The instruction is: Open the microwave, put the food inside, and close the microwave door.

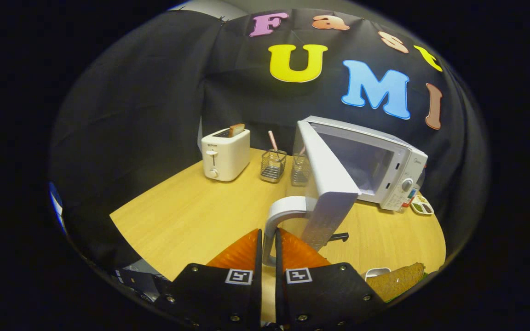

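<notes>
Claw (268, 243) pinching curved white handle (278, 216) of white microwave (384, 170) door (327, 184), door standing open over light wood table (191, 216).

White microwave (375, 170) door (327, 184) open; food (396, 280), perhaps bread, beside it.

Microwave (371, 161) on table (191, 216), door (327, 184) swung open toward gripper (268, 246), whose fingers close on door handle (276, 220). Toaster (226, 154) left of microwave, two wire baskets (273, 165) between them. Tray (421, 205) right of microwave. Bread (396, 280) right of fingers.
</notes>
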Demonstrator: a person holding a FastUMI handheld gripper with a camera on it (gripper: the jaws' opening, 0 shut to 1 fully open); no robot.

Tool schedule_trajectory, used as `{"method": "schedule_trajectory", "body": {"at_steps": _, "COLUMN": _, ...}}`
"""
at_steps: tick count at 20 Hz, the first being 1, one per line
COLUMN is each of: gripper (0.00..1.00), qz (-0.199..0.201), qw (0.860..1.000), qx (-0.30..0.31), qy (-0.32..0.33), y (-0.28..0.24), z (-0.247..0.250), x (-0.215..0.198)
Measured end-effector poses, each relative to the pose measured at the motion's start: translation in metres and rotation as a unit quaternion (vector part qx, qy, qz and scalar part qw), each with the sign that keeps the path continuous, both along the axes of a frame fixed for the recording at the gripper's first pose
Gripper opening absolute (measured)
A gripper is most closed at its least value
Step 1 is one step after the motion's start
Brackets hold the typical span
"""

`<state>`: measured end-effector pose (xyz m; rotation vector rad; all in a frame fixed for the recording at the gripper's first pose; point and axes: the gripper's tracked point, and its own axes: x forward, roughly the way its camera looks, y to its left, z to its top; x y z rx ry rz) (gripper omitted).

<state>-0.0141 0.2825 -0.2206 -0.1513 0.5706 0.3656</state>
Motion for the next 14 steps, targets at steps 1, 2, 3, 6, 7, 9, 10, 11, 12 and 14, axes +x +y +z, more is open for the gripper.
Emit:
{"method": "schedule_trajectory", "body": {"at_steps": 1, "gripper": 0.12, "qz": 0.019, "qw": 1.0, "qx": 0.02, "qy": 0.001, "y": 0.012, "z": 0.006, "x": -0.007}}
{"method": "schedule_trajectory", "body": {"at_steps": 2, "gripper": 0.13, "qz": 0.033, "qw": 0.999, "qx": 0.031, "qy": -0.006, "y": 0.018, "z": 0.015, "x": -0.015}}
{"method": "schedule_trajectory", "body": {"at_steps": 3, "gripper": 0.12, "qz": 0.047, "qw": 0.998, "qx": 0.037, "qy": -0.017, "y": 0.021, "z": 0.027, "x": -0.02}}
{"method": "schedule_trajectory", "body": {"at_steps": 6, "gripper": 0.13, "qz": 0.084, "qw": 0.993, "qx": 0.07, "qy": -0.041, "y": 0.019, "z": 0.057, "x": -0.039}}
{"method": "schedule_trajectory", "body": {"at_steps": 7, "gripper": 0.14, "qz": 0.092, "qw": 0.991, "qx": 0.086, "qy": -0.045, "y": 0.015, "z": 0.068, "x": -0.045}}
{"method": "schedule_trajectory", "body": {"at_steps": 9, "gripper": 0.4, "qz": 0.099, "qw": 0.988, "qx": 0.108, "qy": -0.051, "y": 0.0, "z": 0.085, "x": -0.054}}
{"method": "schedule_trajectory", "body": {"at_steps": 10, "gripper": 0.58, "qz": 0.1, "qw": 0.987, "qx": 0.115, "qy": -0.054, "y": -0.009, "z": 0.091, "x": -0.055}}
{"method": "schedule_trajectory", "body": {"at_steps": 11, "gripper": 0.77, "qz": 0.097, "qw": 0.986, "qx": 0.12, "qy": -0.057, "y": -0.021, "z": 0.098, "x": -0.054}}
{"method": "schedule_trajectory", "body": {"at_steps": 12, "gripper": 1.0, "qz": 0.091, "qw": 0.986, "qx": 0.123, "qy": -0.059, "y": -0.036, "z": 0.101, "x": -0.053}}
{"method": "schedule_trajectory", "body": {"at_steps": 14, "gripper": 0.98, "qz": 0.075, "qw": 0.986, "qx": 0.139, "qy": -0.053, "y": -0.062, "z": 0.106, "x": -0.05}}
